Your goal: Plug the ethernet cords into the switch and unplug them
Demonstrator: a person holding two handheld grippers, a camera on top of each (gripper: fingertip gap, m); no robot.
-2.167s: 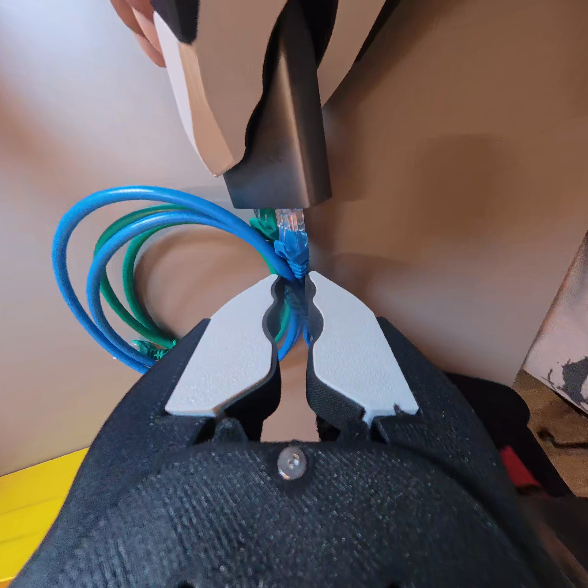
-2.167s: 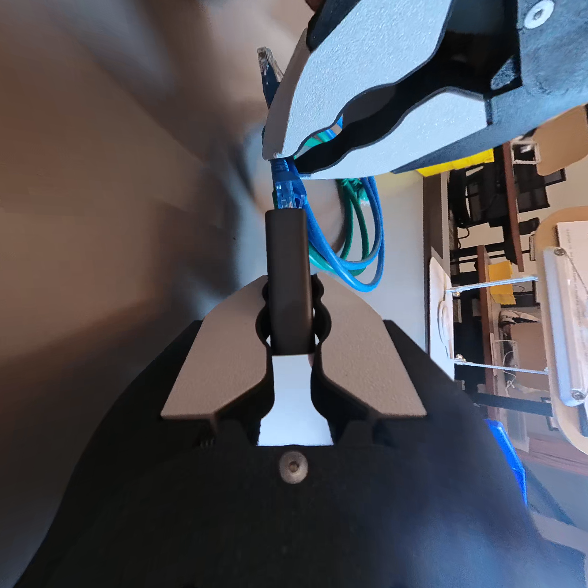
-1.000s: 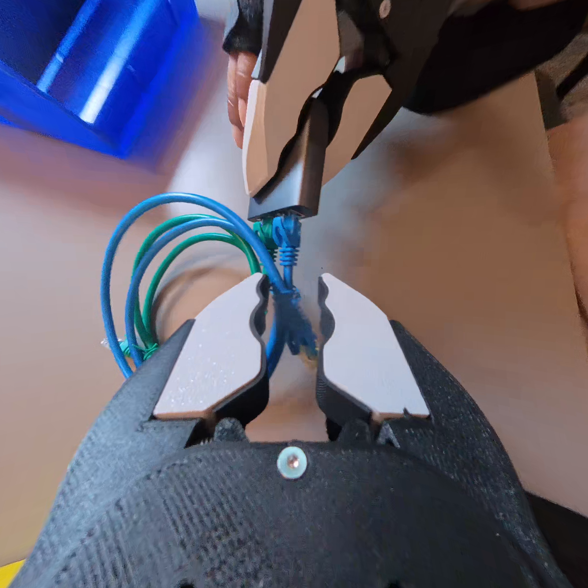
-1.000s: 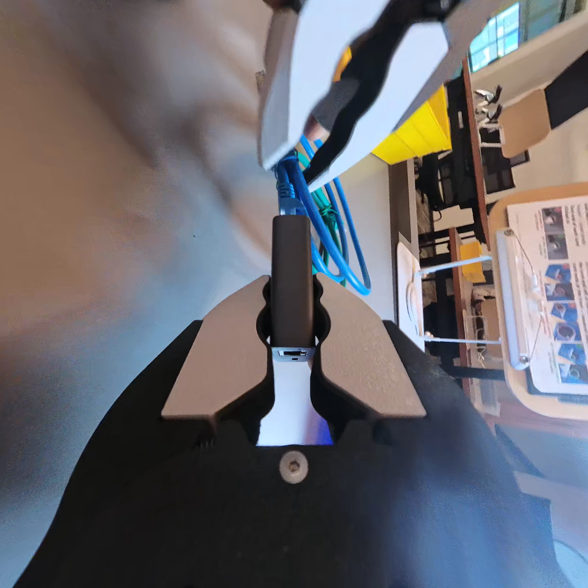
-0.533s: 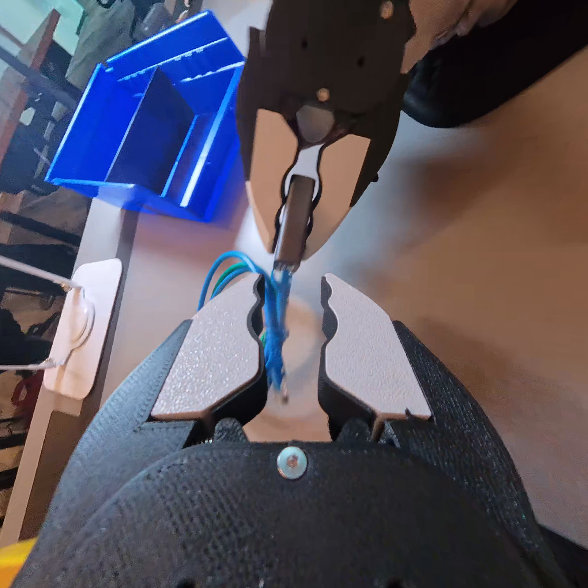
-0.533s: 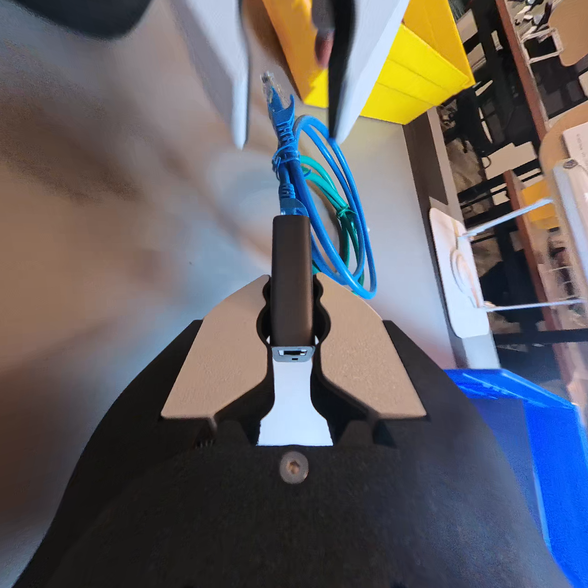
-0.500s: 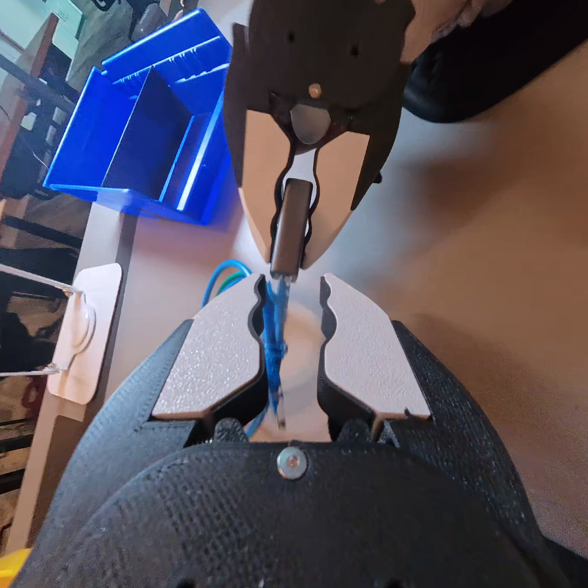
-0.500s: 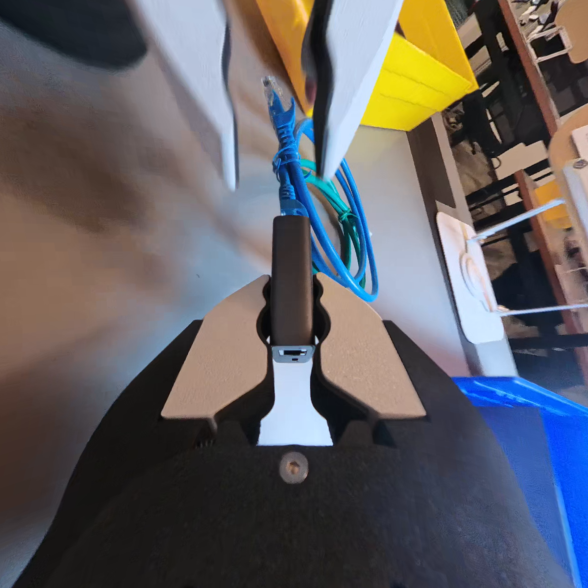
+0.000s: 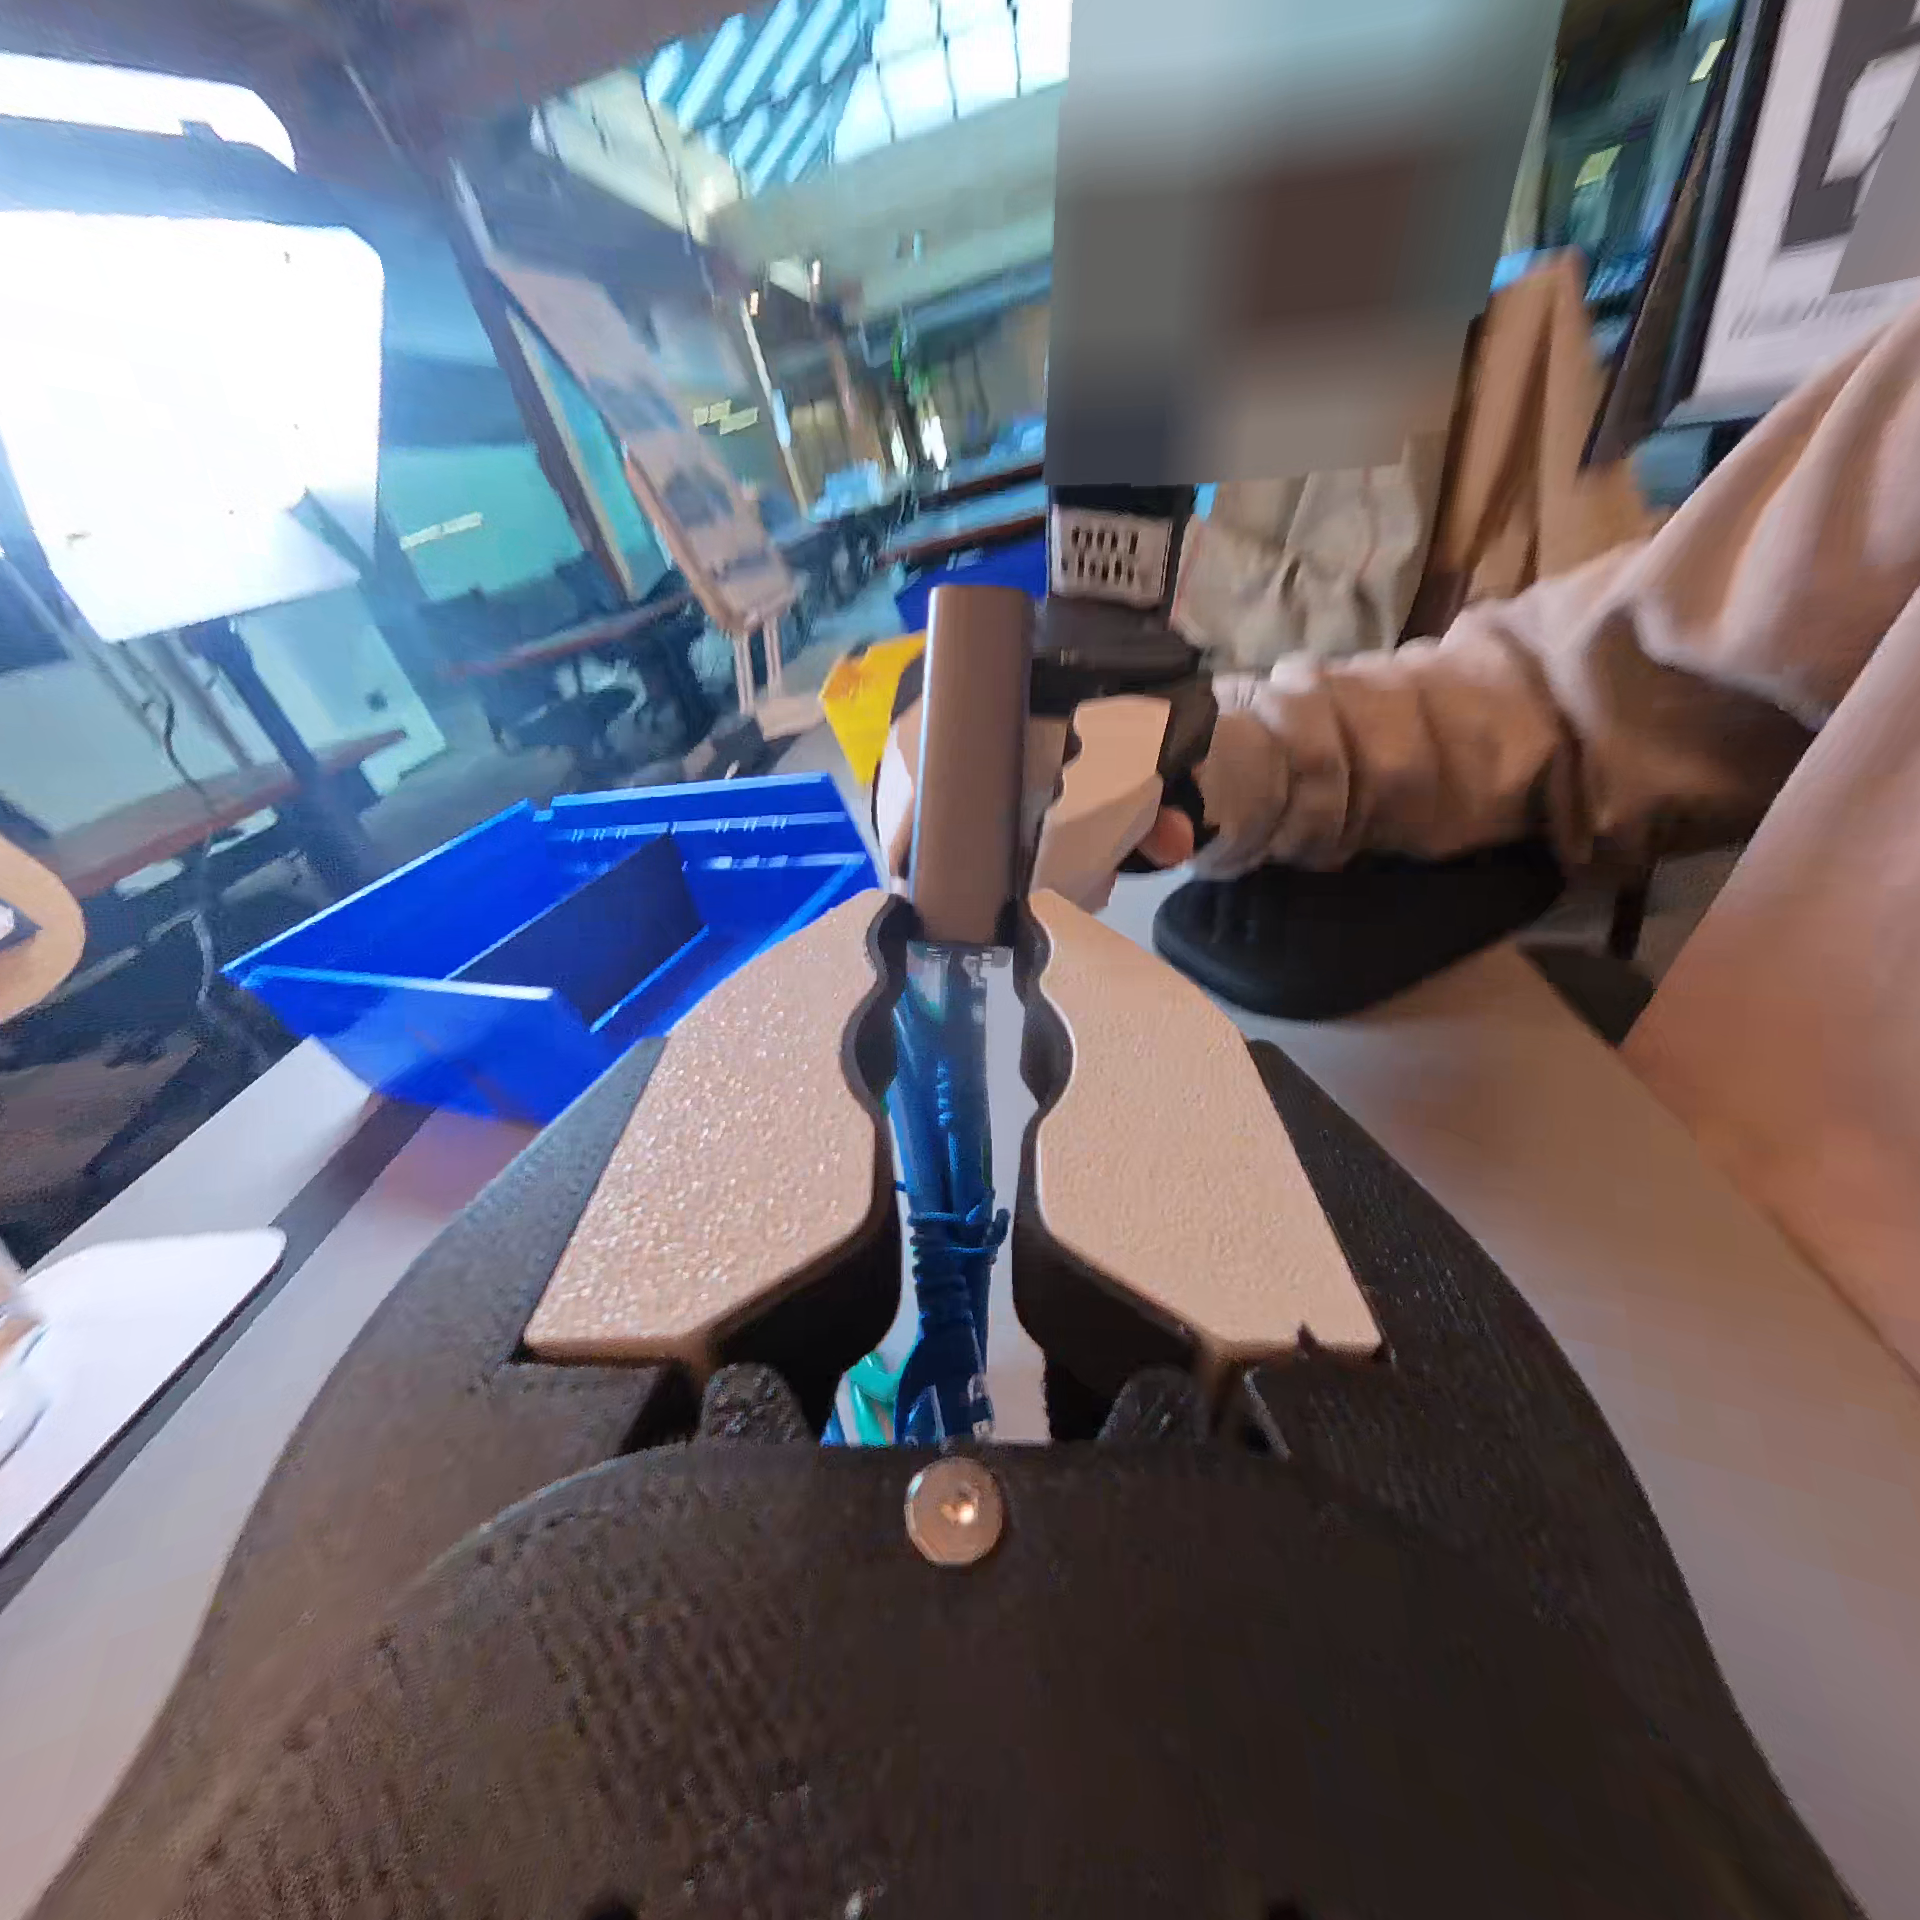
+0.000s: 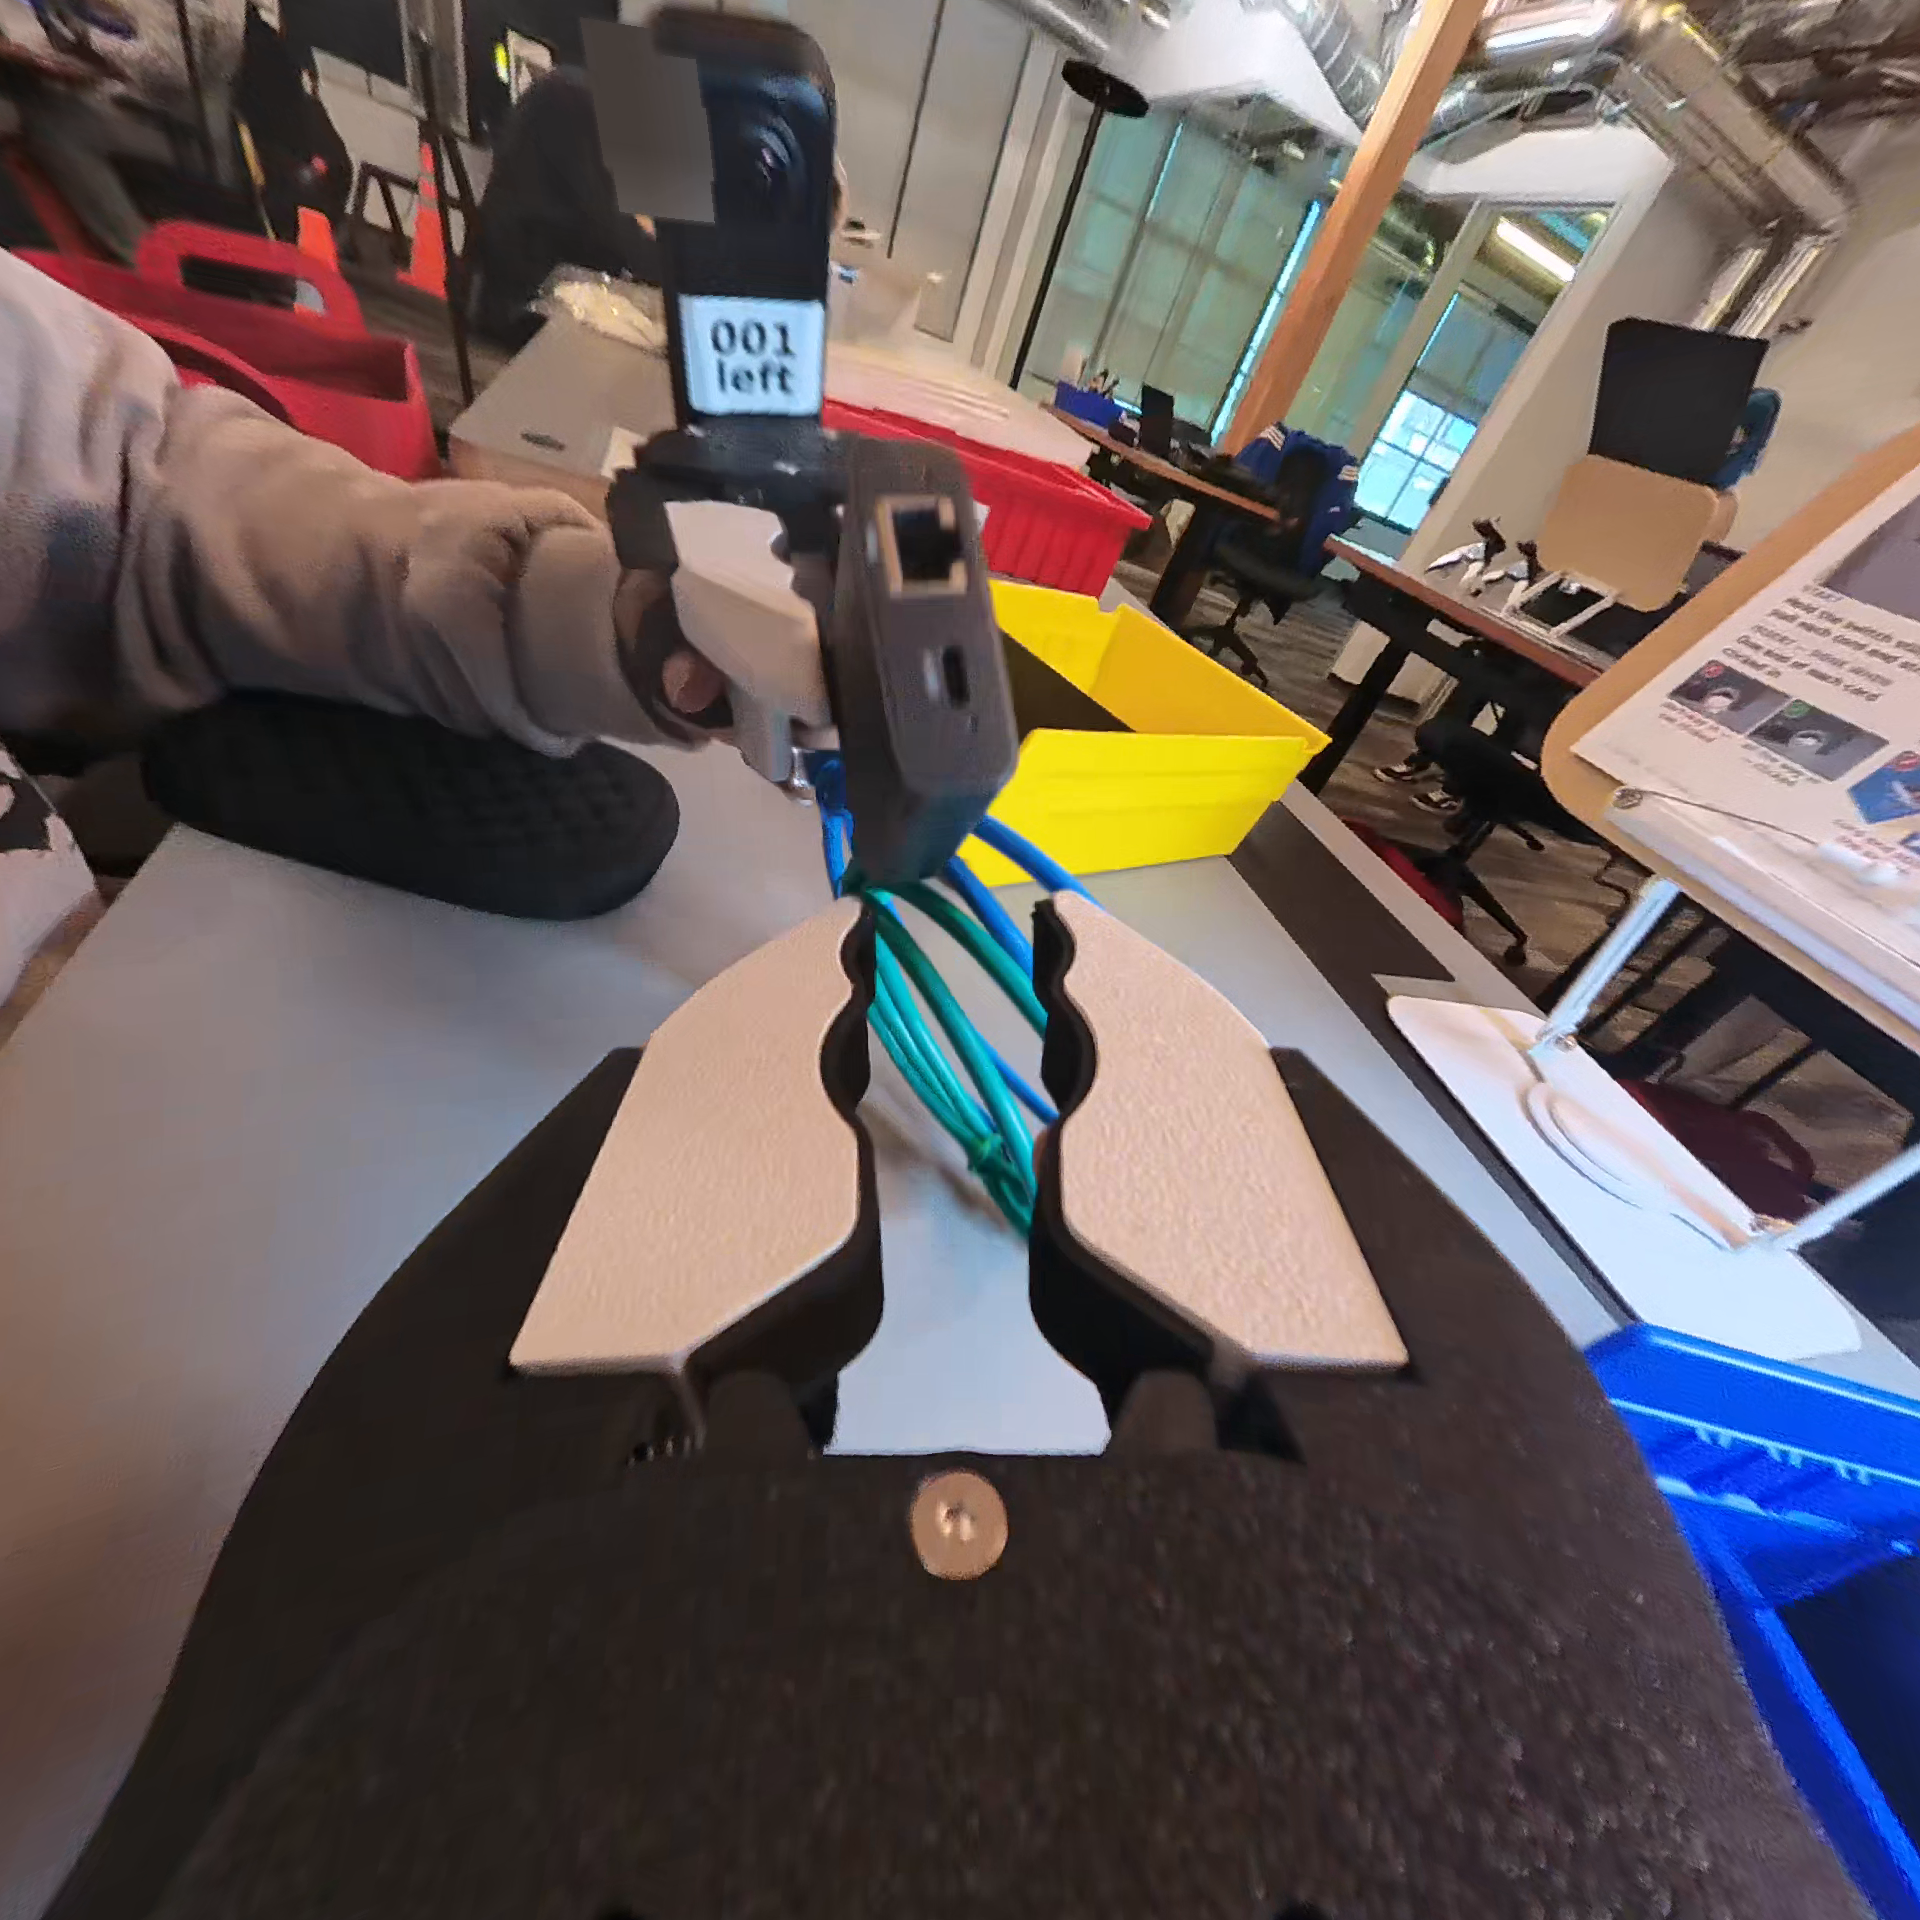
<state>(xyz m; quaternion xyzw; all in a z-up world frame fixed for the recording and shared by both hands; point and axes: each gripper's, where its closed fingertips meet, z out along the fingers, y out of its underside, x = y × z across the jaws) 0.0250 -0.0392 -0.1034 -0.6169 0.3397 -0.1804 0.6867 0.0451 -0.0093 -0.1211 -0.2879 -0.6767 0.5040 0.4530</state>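
The dark grey switch [image 10: 920, 665] stands upright above the table. My left gripper [image 9: 961, 914] is shut on its lower end; in the left wrist view the switch [image 9: 971, 748] rises from the fingertips. A blue cord [image 9: 940, 1143] runs back between the left fingers. In the right wrist view blue cords [image 10: 1003, 842] and green cords [image 10: 935, 997] hang from the switch's lower end to the table, and an empty port shows on its top end. My right gripper [image 10: 951, 914] is open and empty, just below and in front of the switch.
A yellow bin [image 10: 1132, 748] stands behind the switch. A blue bin [image 9: 540, 935] stands on the table's far side, also at the right wrist view's lower right [image 10: 1766, 1455]. A black wrist pad [image 10: 416, 800] lies under the person's sleeve. A white stand base [image 10: 1558, 1122] sits right. My hands' fingertips stand some 5 cm from each other.
The right gripper has let go of the switch and opened. The left gripper has closed on the switch's lower end. Both views have swung up from the table to level.
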